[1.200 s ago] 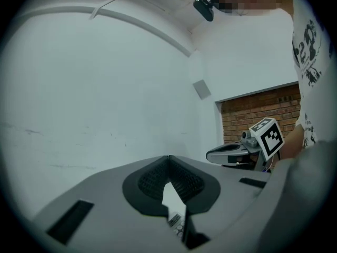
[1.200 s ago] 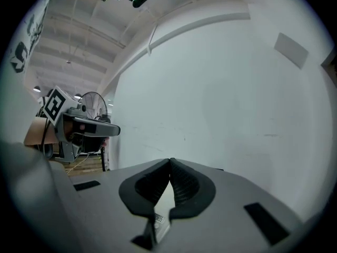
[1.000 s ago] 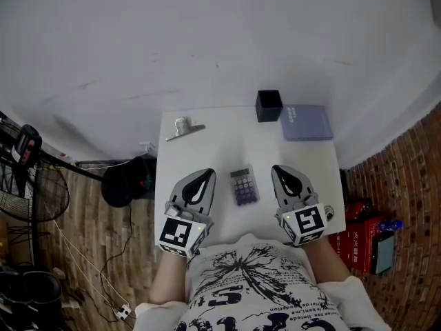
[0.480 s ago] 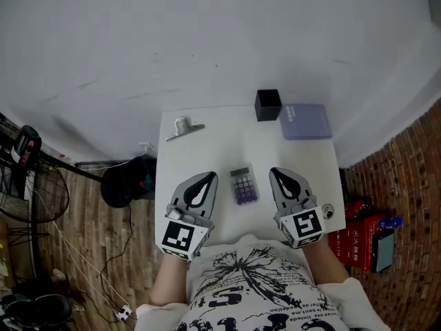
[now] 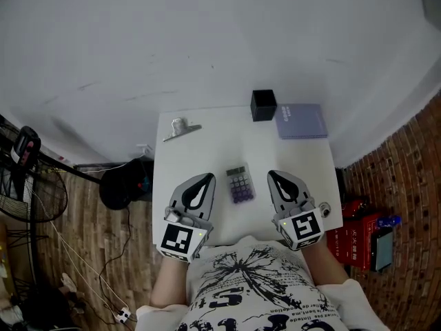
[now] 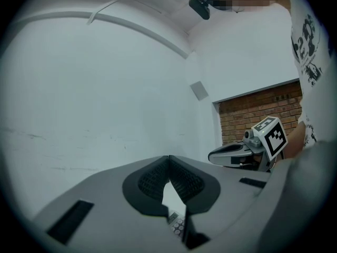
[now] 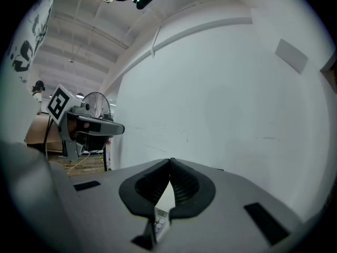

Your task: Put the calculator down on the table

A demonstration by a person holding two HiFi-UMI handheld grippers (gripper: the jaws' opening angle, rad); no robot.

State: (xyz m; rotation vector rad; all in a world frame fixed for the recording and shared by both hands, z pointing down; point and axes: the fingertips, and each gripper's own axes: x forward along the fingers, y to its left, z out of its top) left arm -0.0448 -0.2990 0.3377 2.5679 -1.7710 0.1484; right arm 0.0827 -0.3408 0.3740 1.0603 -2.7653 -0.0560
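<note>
**Calculator flat on the table, both grippers closed and empty**

The calculator [image 5: 239, 184] lies flat on the white table [image 5: 207, 150], keys up, near the person's edge and roughly midway across. It sits between the two grippers and touches neither.

The left gripper [image 5: 209, 176] hovers just to the calculator's left with its jaws pressed together. In the left gripper view the ribbed pads [image 6: 181, 181] meet at their tips and nothing is pinched. A sliver of the calculator's keys shows only through the small gap below the pads.

The right gripper [image 5: 272, 174] hangs just to the calculator's right. Its jaws are likewise closed tip to tip, with nothing between them. The right gripper view shows the same glimpse of keys under its pads [image 7: 184, 186]. Each gripper also appears off to the side in the other's view, marker cube up.

The one container on the table is a small black box [image 5: 264, 105] standing upright at the far edge, well apart from the calculator. Its top looks open, but the inside is dark and I cannot tell whether it holds anything. Just beside it on the right lies a purple notebook [image 5: 301, 121], flat. A metal binder clip [image 5: 181, 129] rests near the far left corner.
</note>
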